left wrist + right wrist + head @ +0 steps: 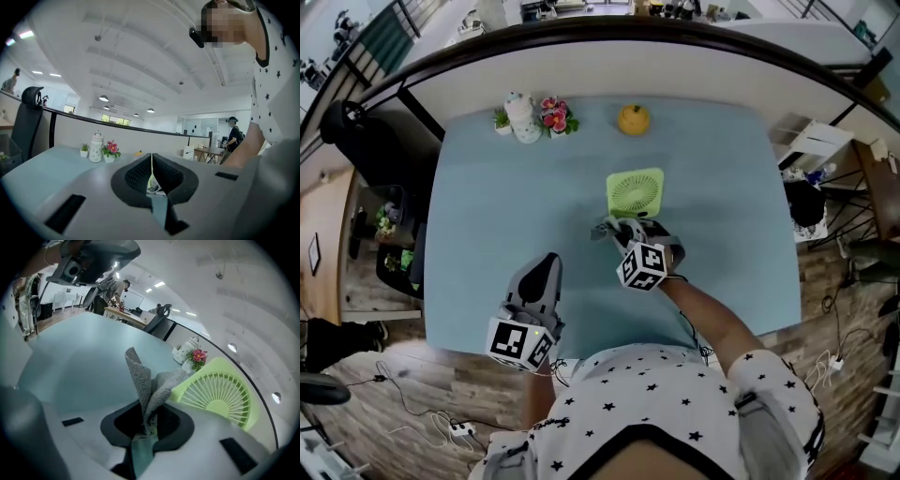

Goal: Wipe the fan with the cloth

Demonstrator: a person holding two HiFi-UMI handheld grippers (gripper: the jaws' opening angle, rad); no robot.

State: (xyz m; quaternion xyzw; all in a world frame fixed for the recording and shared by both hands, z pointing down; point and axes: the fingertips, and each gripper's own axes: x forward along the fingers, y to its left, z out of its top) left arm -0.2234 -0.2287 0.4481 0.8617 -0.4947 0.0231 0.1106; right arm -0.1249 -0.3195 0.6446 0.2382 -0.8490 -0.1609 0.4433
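Left gripper (pixel 546 267) over tabletop (pixel 478 216) near edge, jaws together, nothing between | right gripper (pixel 617 230) clamped on grey cloth (pixel 143 380), cloth at near edge of green fan (pixel 635 192) | fan mid-tabletop

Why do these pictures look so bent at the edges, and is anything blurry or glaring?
Head view: a wide-angle lens bows the table edges; light is soft and even, no hard shadows. Left gripper view: dark rounded corners, curved ceiling, bright ceiling lamps, a mosaic patch added afterwards. Right gripper view: the cloth and green fan are sharp but stretched toward the rim.
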